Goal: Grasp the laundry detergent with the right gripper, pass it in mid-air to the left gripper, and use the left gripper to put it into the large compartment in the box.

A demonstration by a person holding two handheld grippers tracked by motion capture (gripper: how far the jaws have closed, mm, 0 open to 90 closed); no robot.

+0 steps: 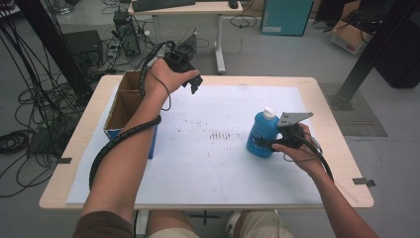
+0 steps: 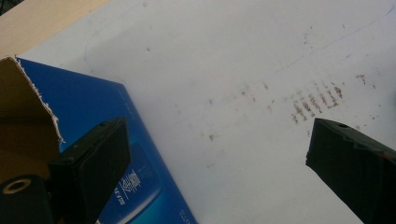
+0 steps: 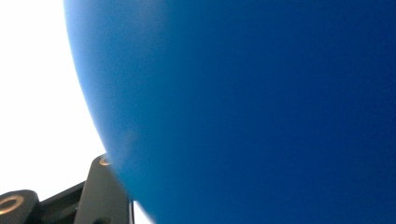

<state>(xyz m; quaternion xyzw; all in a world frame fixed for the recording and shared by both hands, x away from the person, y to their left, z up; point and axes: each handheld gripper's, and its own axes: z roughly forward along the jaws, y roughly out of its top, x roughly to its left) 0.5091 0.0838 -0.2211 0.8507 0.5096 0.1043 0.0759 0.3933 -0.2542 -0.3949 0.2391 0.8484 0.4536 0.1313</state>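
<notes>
Fingers of right gripper (image 1: 271, 144) pinching round blue plastic bottle with white cap (image 1: 261, 133), right of centre in high view; left gripper (image 1: 194, 84) spread, empty. Better lifted straight, kept upright, toward open cardboard box (image 1: 130, 98) at left.

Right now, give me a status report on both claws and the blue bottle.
Right claw shut on the blue bottle, upright on the white mat. Left claw open, empty, raised beside the cardboard box. Mat between bottle and box is bare.
</notes>
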